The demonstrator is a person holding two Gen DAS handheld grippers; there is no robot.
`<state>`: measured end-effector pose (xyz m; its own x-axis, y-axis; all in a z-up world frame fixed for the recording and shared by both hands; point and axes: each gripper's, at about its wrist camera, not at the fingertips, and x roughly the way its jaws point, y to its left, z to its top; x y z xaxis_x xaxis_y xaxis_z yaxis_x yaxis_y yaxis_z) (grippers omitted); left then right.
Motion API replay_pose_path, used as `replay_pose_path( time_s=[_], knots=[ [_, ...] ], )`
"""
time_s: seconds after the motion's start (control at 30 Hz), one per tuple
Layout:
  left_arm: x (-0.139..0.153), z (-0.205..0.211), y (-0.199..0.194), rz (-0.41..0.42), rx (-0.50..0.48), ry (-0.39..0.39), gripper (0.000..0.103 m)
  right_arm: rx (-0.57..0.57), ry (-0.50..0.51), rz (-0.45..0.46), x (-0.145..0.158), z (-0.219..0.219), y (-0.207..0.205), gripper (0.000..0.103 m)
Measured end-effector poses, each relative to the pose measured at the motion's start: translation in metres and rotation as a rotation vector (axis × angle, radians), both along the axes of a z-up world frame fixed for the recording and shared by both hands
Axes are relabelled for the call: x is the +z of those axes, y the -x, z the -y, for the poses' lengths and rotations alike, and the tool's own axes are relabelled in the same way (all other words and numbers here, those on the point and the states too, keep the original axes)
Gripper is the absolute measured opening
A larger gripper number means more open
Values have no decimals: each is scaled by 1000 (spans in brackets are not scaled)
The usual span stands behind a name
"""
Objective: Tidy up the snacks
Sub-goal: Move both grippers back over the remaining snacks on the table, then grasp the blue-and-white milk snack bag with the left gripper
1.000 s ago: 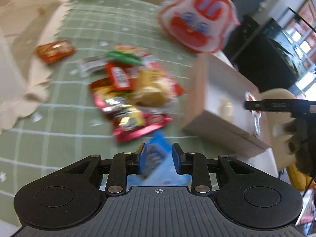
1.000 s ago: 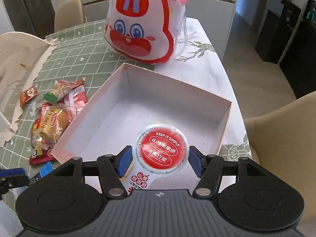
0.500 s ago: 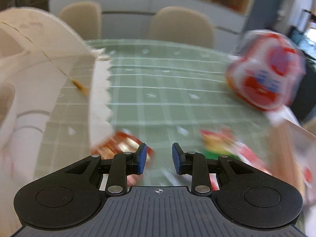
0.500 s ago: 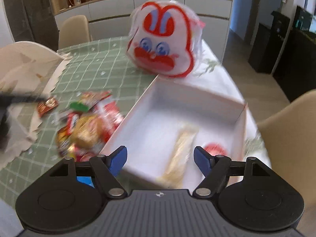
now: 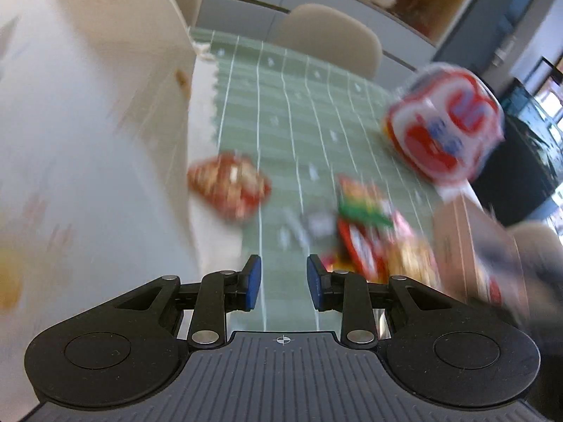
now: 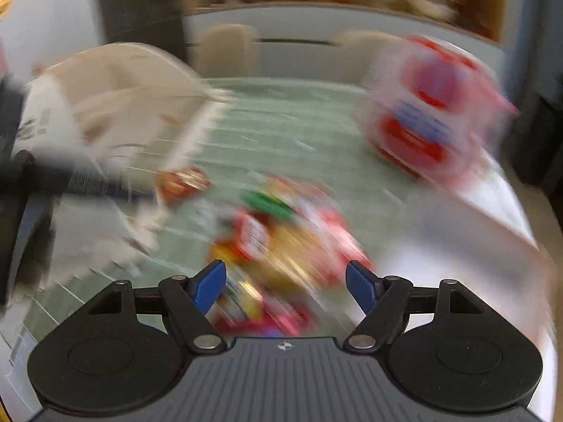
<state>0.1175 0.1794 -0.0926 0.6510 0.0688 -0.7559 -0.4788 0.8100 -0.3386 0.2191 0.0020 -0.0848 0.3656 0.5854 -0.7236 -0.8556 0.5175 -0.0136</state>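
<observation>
Both views are smeared with motion blur, so I report only what I can make out. My left gripper (image 5: 280, 283) hangs above the green checked tablecloth (image 5: 299, 112); its blue pads stand a narrow way apart with bare cloth showing through the gap and nothing gripped. My right gripper (image 6: 285, 283) has its jaws spread wide; they have just been opening, and nothing is held between them. It hangs over the heap of mixed snack packets in red, yellow and green wrappers (image 6: 281, 235), which lies on the cloth just beside the shallow white cardboard box (image 6: 468, 239). A single red-and-orange snack packet (image 5: 228, 184) lies apart from the heap, touching the edge of the crumpled white paper bag (image 5: 88, 133). The red-and-white rabbit-faced plastic bag (image 5: 445, 128) stands at the far end of the box. What lies inside the box I cannot tell from either view. The blurred dark shape at the left edge of the right wrist view appears to be my left gripper. Beige chairs (image 5: 327, 40) stand beyond the table.
</observation>
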Motion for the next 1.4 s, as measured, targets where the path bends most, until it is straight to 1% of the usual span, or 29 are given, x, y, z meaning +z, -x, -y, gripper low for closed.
replay_pose_path(
  time_s=[0.03,0.1,0.17,0.23,0.33,0.43,0.47,0.5,0.57,0.63,0.67,0.7,0.73,0.83,0.9,0.97,1.03,1.07,1.1,1.13,1.2,1.3,1.37,1.4],
  knots=[
    [-3,8,19,-4,0,6,32,72,-1,-1,-3,-24,-2,80],
    [-10,18,50,-10,-10,36,32,186,-3,-8,-17,-75,-7,80],
    [-18,25,79,-23,-29,90,32,232,7,-23,-35,-123,-15,80],
    [-21,28,104,-25,-41,133,32,242,37,-34,-53,-160,-21,80],
    [-22,25,129,-23,-26,140,32,246,93,-45,-76,-200,-28,80],
    [-21,19,143,-4,-12,145,32,229,149,-57,-92,-215,-31,79],
    [-21,18,145,-5,-21,143,32,216,162,-58,-93,-214,-32,75],
    [-21,17,144,-8,-31,138,32,204,161,-73,-90,-208,-33,66],
    [-20,16,139,-10,-61,133,32,169,127,-99,-74,-188,-30,48],
    [-21,18,129,-4,-107,135,32,146,101,-101,-56,-163,-22,27],
    [-22,20,122,-5,-135,135,32,131,96,-104,-44,-144,-15,24],
    [-23,23,117,-5,-161,134,32,117,94,-109,-37,-126,-10,20],
    [-24,27,108,-5,-196,133,32,99,94,-119,-30,-107,-5,19],
    [-28,38,82,3,-291,135,32,16,80,-155,-15,-35,11,18],
    [-31,47,61,6,-356,130,32,-74,58,-211,-11,14,19,18],
    [-32,58,45,6,-412,121,32,-173,25,-285,-15,65,25,17],
    [-31,69,30,11,-468,110,32,-269,3,-305,-22,105,31,18],
    [-31,74,23,15,-490,101,32,-341,-6,-301,-26,126,35,19],
    [-31,80,18,18,-507,92,32,-396,-6,-295,-29,140,39,22],
    [-31,84,12,16,-523,78,32,-448,-7,-288,-33,155,43,31],
    [-33,96,1,5,-560,33,32,-515,1,-266,-41,173,54,43],
    [-31,115,-5,-23,-611,-40,32,-573,26,-229,-48,189,70,45],
    [-27,131,-1,-22,-676,-80,32,-579,34,-199,-51,195,81,45],
    [-27,139,1,-24,-707,-113,32,-576,41,-184,-52,196,85,46]
  ],
)
